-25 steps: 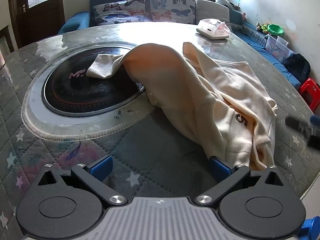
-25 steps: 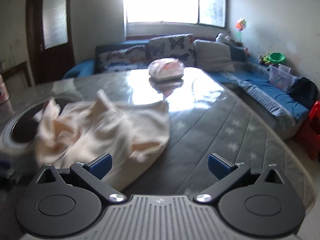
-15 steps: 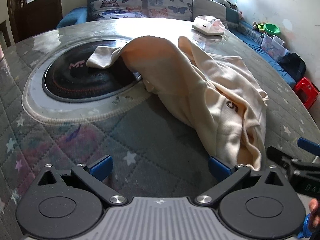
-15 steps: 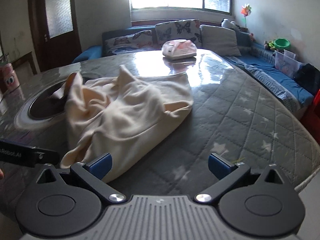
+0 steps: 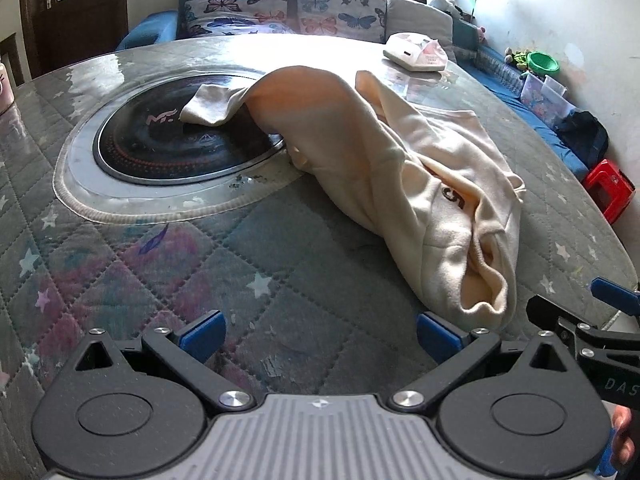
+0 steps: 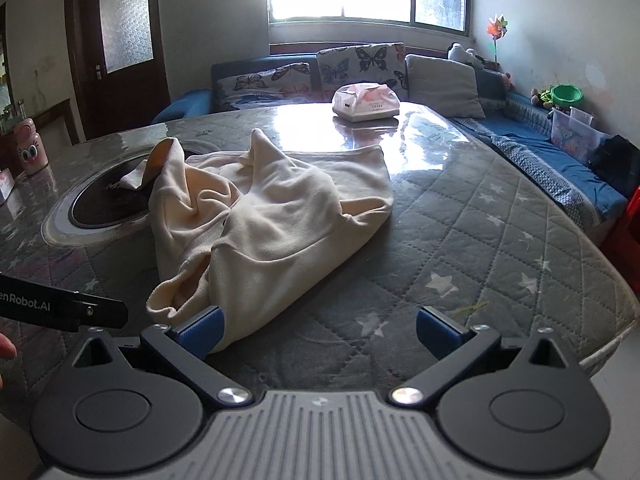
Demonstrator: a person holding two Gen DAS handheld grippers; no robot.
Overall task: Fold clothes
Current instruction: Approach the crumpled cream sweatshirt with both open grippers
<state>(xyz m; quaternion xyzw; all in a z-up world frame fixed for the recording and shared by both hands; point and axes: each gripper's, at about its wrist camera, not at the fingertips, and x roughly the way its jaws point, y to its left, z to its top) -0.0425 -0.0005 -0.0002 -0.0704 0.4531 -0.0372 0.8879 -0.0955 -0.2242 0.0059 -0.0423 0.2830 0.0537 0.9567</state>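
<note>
A cream sweatshirt (image 5: 400,168) lies crumpled on the quilted table cover, one sleeve reaching onto the black round hotplate (image 5: 168,140). It also shows in the right wrist view (image 6: 264,216). My left gripper (image 5: 320,334) is open and empty, low over the table, with the garment's near end just beyond its right finger. My right gripper (image 6: 320,332) is open and empty; its left fingertip (image 6: 202,330) is at the garment's near edge. The right gripper's body shows at the right edge of the left wrist view (image 5: 592,328).
A tissue pack (image 6: 366,102) sits at the table's far side. A sofa with butterfly cushions (image 6: 352,68) stands behind. A pink bottle (image 6: 30,152) is at the far left. A red stool (image 5: 608,190) stands off the table's right edge (image 6: 600,352).
Both grippers have pulled back and dropped lower toward the table's near edge. The right gripper has come into the left wrist view. The sweatshirt has not moved.
</note>
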